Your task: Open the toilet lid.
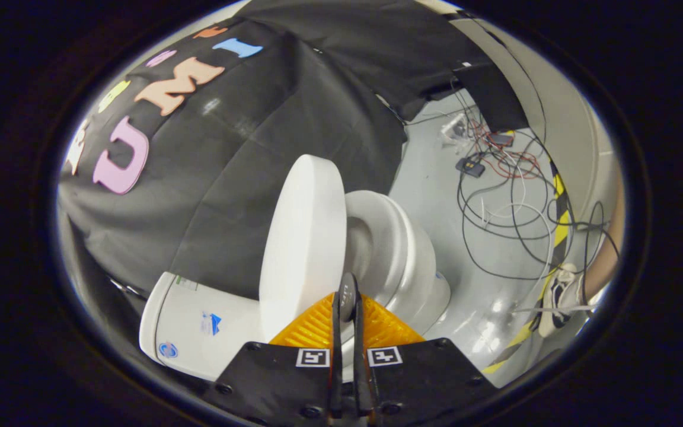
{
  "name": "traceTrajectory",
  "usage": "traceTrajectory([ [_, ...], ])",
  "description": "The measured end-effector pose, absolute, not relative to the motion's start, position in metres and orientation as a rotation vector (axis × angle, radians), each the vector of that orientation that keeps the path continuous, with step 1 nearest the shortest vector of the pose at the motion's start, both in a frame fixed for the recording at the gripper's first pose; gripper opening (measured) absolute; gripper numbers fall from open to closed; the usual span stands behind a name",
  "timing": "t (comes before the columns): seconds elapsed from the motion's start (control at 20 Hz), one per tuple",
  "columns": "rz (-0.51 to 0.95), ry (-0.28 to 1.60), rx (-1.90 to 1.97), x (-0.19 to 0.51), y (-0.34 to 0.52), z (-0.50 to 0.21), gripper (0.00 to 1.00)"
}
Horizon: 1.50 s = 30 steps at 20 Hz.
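Already the lid (303,249) stands raised off the bowl (401,255) toward the tank (193,326), just ahead of the gripper (347,299), whose fingers pinch its rim, the best hold on what looks a stiff, smooth, slippery hinged plastic shell.

Counts: 1 toilet (395,261), with 1 lid (303,249), raised nearly upright, and 1 tank (199,323). 1 gripper (347,296), 2 fingers, jaws pinched almost together with a thin dark piece between the tips at the lid's edge; 2 square markers (312,357). Floor: 1 tangle of cables (507,201), strands too many to count, 1 small dark box (471,166), 1 shoe (561,296), 1 striped tape line (562,228).
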<state>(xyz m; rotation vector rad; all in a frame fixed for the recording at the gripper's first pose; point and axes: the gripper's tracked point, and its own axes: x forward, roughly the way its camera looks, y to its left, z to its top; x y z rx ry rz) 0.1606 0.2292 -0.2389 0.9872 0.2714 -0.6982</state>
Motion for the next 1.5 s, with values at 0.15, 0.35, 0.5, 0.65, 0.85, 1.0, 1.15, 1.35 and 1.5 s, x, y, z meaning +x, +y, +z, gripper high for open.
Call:
traceTrajectory([
  [0.15, -0.649, 0.236, 0.910, 0.168, 0.235, -0.211, 0.09],
  [0.35, -0.545, 0.169, 0.816, 0.182, 0.254, -0.167, 0.09],
  [0.5, -0.480, 0.165, 0.709, 0.188, 0.268, -0.147, 0.09],
  [0.65, -0.432, 0.155, 0.646, 0.195, 0.279, -0.131, 0.09],
  [0.85, -0.330, 0.143, 0.527, 0.212, 0.302, -0.103, 0.09],
  [1.0, -0.267, 0.127, 0.460, 0.228, 0.321, -0.077, 0.13],
  [1.15, -0.191, 0.120, 0.393, 0.250, 0.354, -0.056, 0.16],
  [1.35, -0.082, 0.113, 0.329, 0.279, 0.400, -0.037, 0.16],
  [1.5, -0.029, 0.105, 0.324, 0.296, 0.431, -0.034, 0.16],
])
